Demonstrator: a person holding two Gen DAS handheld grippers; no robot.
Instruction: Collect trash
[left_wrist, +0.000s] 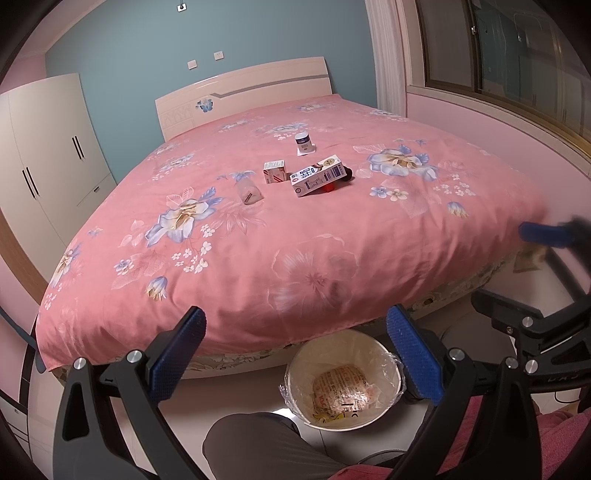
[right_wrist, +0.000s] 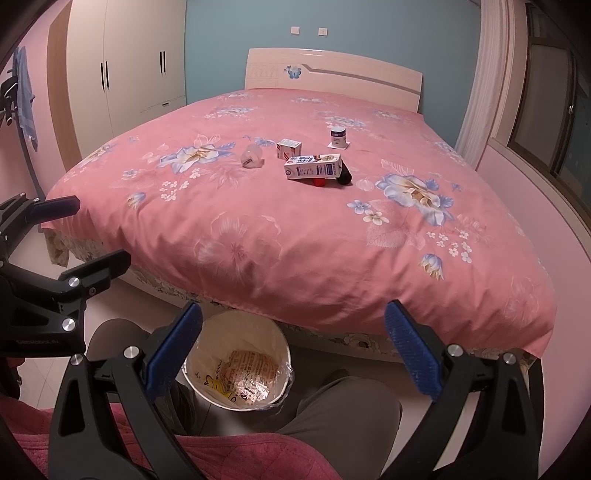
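On the pink floral bedspread (left_wrist: 314, 266) (right_wrist: 295, 240) lie a white and blue milk carton (left_wrist: 317, 175) (right_wrist: 313, 167), a small red and white box (left_wrist: 274, 171) (right_wrist: 289, 148), a clear plastic cup on its side (left_wrist: 249, 192) (right_wrist: 251, 158), and a white jar with a dark lid (left_wrist: 303, 143) (right_wrist: 337, 137). A red thing (left_wrist: 327, 188) (right_wrist: 318, 182) and a black thing (left_wrist: 347, 172) (right_wrist: 345, 177) peek from under the carton. On the floor at the bed's foot stands a lined trash bin (left_wrist: 295, 358) (right_wrist: 273, 336) holding a crumpled wrapper (left_wrist: 341, 393) (right_wrist: 248, 374). My left gripper (left_wrist: 295, 350) and right gripper (right_wrist: 293, 345) both hang open and hold nothing, above the bin.
A person's knees in grey trousers (left_wrist: 258, 443) (right_wrist: 340, 406) and a red padded garment (right_wrist: 240, 458) sit near the bin. A white wardrobe (left_wrist: 48, 155) (right_wrist: 122, 74) stands left of the bed, a window ledge (left_wrist: 498, 122) (right_wrist: 535, 177) to its right.
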